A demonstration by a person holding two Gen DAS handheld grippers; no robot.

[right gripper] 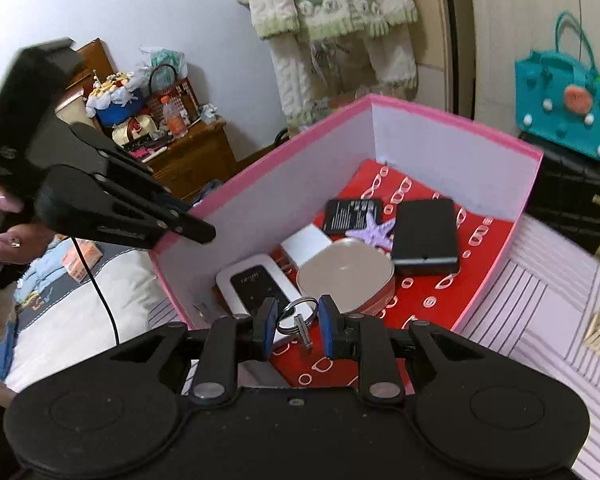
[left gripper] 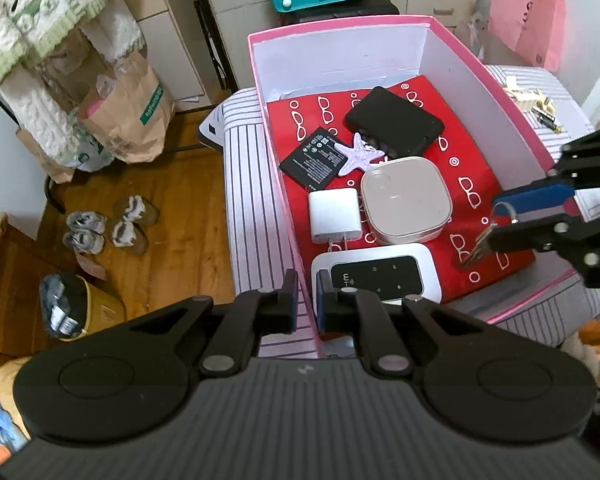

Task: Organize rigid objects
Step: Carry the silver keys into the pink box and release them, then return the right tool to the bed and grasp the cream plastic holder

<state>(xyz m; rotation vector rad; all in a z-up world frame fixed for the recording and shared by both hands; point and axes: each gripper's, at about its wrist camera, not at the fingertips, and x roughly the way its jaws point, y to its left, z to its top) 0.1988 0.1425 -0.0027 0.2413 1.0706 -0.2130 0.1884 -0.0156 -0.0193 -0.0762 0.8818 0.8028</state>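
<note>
Jaws of left gripper drawn close on either side of the left wall of the pink box, one finger outside and one inside, wall pinched between the pads. Jaws of right gripper released, blue pads well apart. Key ring with its key noted in the gap between the right fingers; ring close against the left-hand pad, actual contact not determinable. Keys seen from the left wrist view hanging low over the red cloth, at the near right part of the box interior.

Box standing on a striped sheet, open at the top, floor covered by the red cloth printed with white spectacles.

Contents recorded as follows:
- Black rectangular case toward the far end, lying flat.
- Phone battery to the left of the case, near the left wall.
- Lilac starfish between battery and case, overlapping both.
- Rounded silver tin at centre, just in front of the starfish.
- White charger plug touching the left side of the tin, prongs pointing toward the near end.
- White pocket router with black face at the near end, just beside the inner finger of the left gripper.

Outside the box, on the sheet to the right: several small batteries, well apart from the box contents.
</note>
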